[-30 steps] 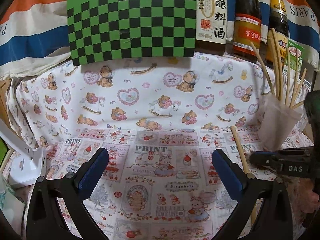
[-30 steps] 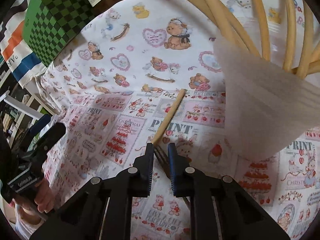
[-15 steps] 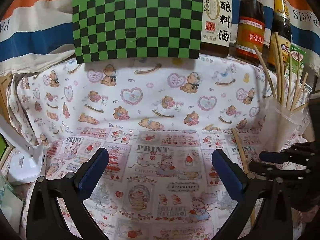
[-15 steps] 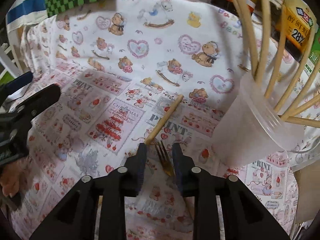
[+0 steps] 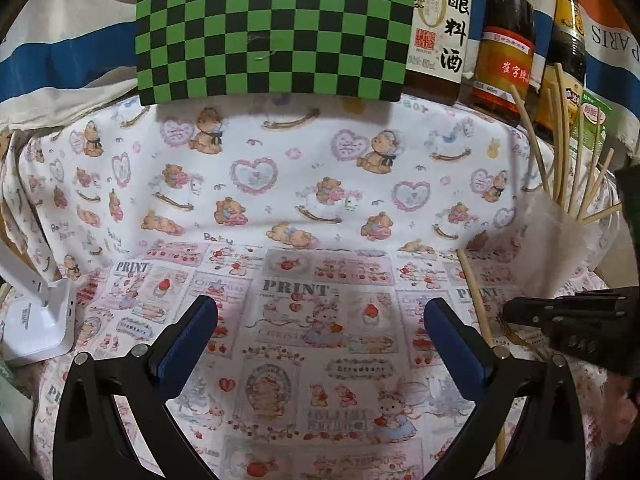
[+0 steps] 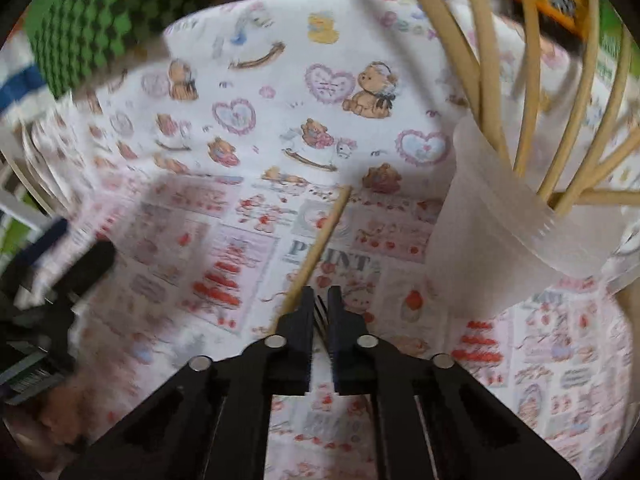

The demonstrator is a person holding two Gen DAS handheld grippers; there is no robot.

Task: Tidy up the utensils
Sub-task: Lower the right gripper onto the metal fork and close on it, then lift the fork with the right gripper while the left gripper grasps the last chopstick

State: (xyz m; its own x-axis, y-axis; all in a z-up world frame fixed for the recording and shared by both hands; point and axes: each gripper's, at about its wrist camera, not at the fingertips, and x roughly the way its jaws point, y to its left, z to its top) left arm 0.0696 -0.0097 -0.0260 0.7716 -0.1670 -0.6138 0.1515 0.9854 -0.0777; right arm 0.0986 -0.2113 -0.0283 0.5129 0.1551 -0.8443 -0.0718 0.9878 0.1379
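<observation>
While tilted steeply down, right gripper point(image 6: 321, 305) just closed on fork point(image 6: 320, 312), left gripper point(image 5: 320, 320) wide apart.

Layout around the cup point(image 5: 560, 248)

Chopsticks point(image 5: 560, 136) stand in the cup; 3 bottles point(image 5: 506, 40) and a checkered board point(image 5: 272, 28) stand behind it, 1 chopstick point(image 5: 474, 292) lies on the cloth point(image 5: 280, 200) left of it, and a fork point(image 6: 320, 312), apparently, in front.
</observation>
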